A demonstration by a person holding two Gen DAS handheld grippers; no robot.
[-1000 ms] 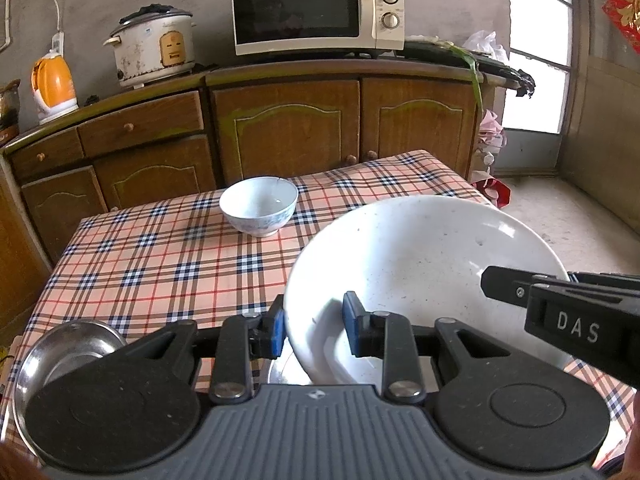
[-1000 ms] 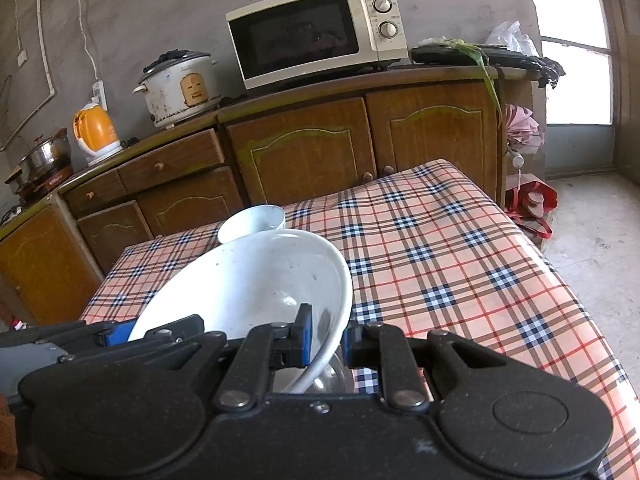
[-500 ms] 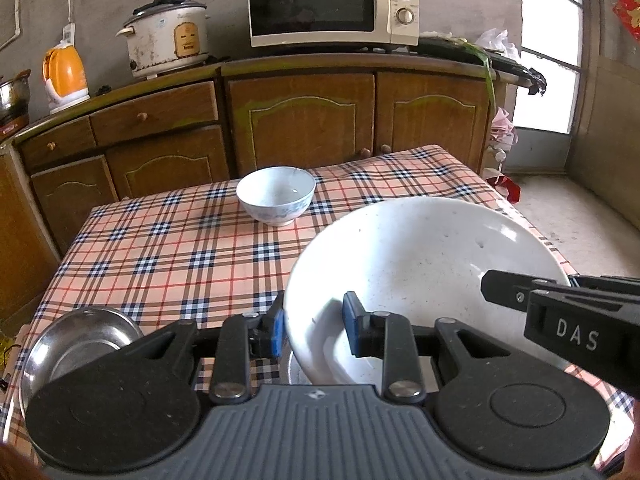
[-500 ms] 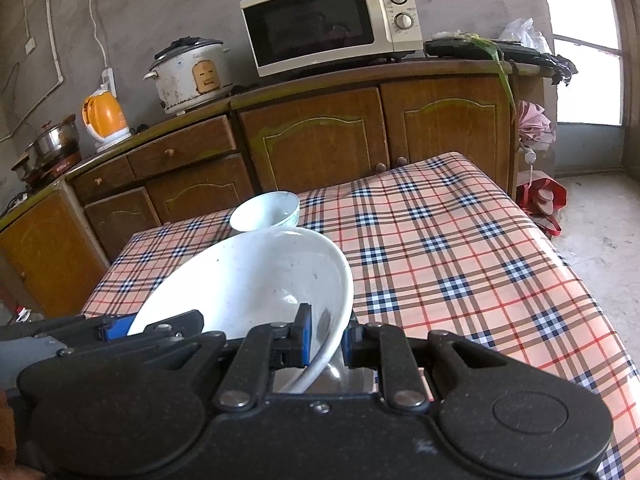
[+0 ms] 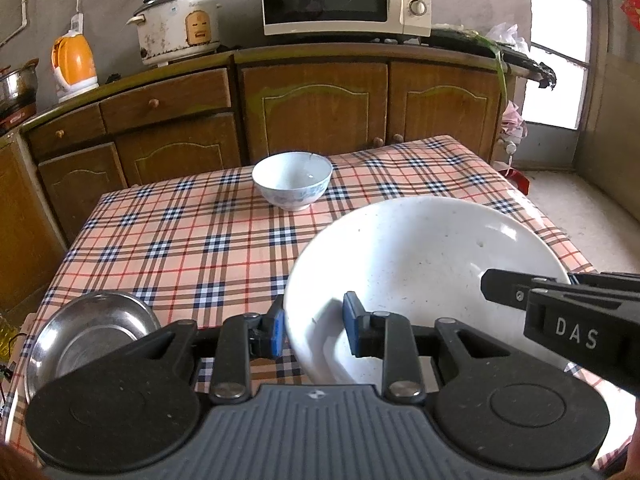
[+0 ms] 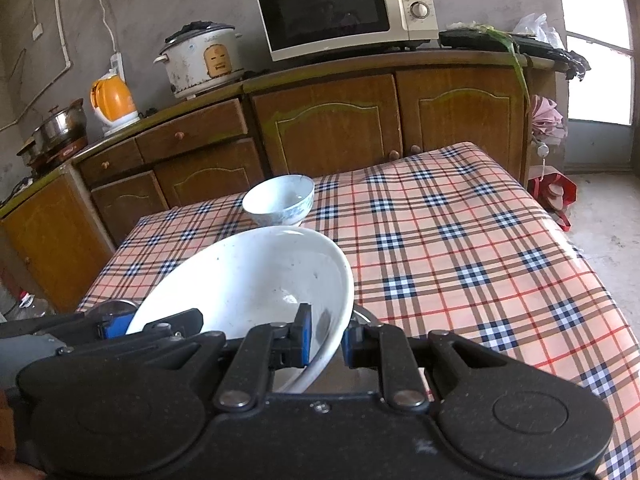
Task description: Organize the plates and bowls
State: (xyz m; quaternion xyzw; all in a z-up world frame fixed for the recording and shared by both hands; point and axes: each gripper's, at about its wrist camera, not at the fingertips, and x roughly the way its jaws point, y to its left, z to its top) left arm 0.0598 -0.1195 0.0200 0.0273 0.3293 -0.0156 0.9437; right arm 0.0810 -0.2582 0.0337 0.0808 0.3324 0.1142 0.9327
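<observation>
Large white plate (image 5: pixel 420 264) held tilted above the checked tablecloth (image 5: pixel 192 240), rim pinched by left gripper (image 5: pixel 313 330) and right gripper (image 6: pixel 325 338) on opposite sides; likely to slip or twist free if either hand pulls unevenly.

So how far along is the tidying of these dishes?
Early, it seems. Nothing looks stacked yet. In hand: both claws, left and right, are clamped on opposite rims of the big white dish, held over the table. Left to do: the small bowl sits alone at the far side and the steel bowl near the left edge.
</observation>
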